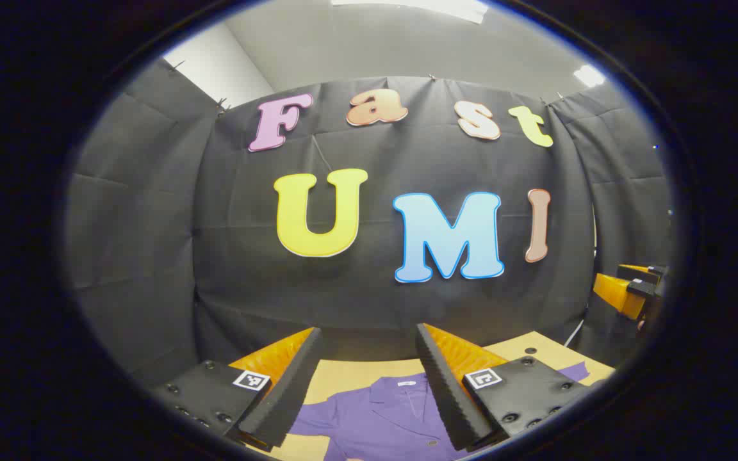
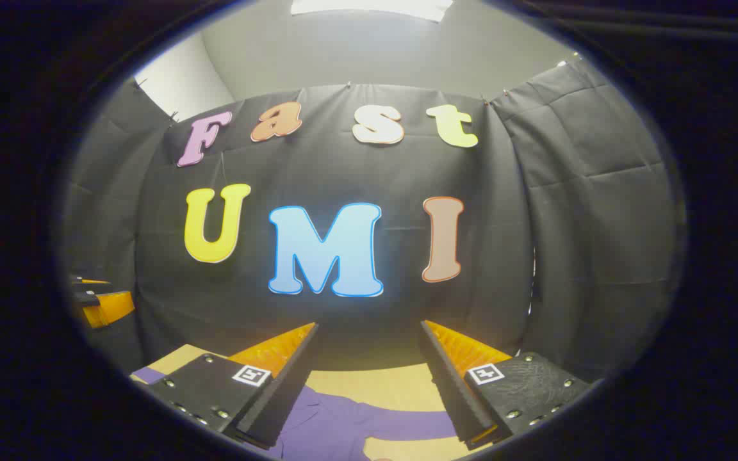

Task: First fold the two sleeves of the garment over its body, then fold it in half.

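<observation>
Garment first: purple collared button-front shirt [image 1: 387, 416] lies flat on the tan wooden table [image 1: 350, 373], collar toward the booth wall, one sleeve [image 2: 401, 422] stretched out sideways from the body. My left gripper [image 1: 369, 378] hangs above the collar w/ fingers spread, nothing in them; right gripper [image 2: 369, 378] likewise released, above that sleeve. No fold made yet, I'd say. Risk: pinching both fabric layers, dragging the whole shirt. Small white tag at the collar, too small to read.

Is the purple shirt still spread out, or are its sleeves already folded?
Spread. The purple collared shirt lies flat on the tan table, one sleeve stretched outward, not over the body.
</observation>
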Tool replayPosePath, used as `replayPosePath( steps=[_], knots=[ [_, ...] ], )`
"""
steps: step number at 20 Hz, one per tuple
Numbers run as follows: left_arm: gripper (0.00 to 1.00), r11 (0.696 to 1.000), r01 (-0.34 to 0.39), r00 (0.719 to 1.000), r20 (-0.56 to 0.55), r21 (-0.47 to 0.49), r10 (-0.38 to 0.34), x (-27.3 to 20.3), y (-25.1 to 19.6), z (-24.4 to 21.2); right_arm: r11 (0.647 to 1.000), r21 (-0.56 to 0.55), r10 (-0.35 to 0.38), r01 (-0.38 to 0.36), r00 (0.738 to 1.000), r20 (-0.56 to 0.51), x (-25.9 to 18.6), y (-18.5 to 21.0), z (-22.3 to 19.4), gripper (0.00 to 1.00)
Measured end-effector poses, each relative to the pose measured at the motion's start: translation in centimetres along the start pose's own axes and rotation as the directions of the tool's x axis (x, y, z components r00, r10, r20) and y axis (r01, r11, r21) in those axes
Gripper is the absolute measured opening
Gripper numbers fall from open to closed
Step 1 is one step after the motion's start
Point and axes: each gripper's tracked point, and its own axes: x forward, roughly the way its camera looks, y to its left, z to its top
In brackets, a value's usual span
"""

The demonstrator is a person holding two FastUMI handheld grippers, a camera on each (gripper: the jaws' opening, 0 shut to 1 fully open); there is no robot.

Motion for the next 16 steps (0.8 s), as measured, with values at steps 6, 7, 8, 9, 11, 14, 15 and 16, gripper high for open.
replayPosePath(
  steps=[6,7,8,9,11,14,15,16],
  knots=[
    [0.93,1.0,-0.012,1.0,0.005,0.015,0.012,0.3,0.0,0.1,0.999,0.012,-0.031,0.032,0.998,-0.048,0.7,-2.8,-2.2,0.95],
    [0.93,1.0,-0.015,1.0,0.005,0.016,0.015,0.3,0.0,0.1,0.999,0.011,-0.043,0.044,0.997,-0.057,0.8,-3.5,-2.6,0.96],
    [0.93,1.0,-0.018,1.0,0.004,0.017,0.018,0.3,0.1,0.0,0.998,0.009,-0.054,0.055,0.996,-0.066,0.9,-4.2,-3.2,0.96],
    [0.93,1.0,-0.021,1.0,0.004,0.019,0.021,0.4,0.1,0.0,0.998,0.007,-0.065,0.066,0.995,-0.076,1.0,-4.9,-3.7,0.96],
    [0.93,0.999,-0.026,1.0,0.0,0.024,0.026,0.5,0.1,0.0,0.996,0.006,-0.085,0.086,0.992,-0.096,1.3,-6.3,-4.8,0.96],
    [0.93,0.999,-0.032,0.999,-0.004,0.033,0.032,0.5,0.1,0.0,0.993,-0.001,-0.12,0.121,0.984,-0.135,1.8,-8.8,-7.0,0.96],
    [0.93,0.999,-0.035,0.999,-0.004,0.036,0.035,0.5,0.1,0.0,0.991,-0.004,-0.134,0.135,0.979,-0.152,2.0,-9.7,-7.9,0.96],
    [0.93,0.999,-0.037,0.999,-0.005,0.04,0.037,0.5,0.2,0.0,0.989,-0.006,-0.149,0.15,0.974,-0.169,2.2,-10.6,-8.8,0.96]
  ],
)
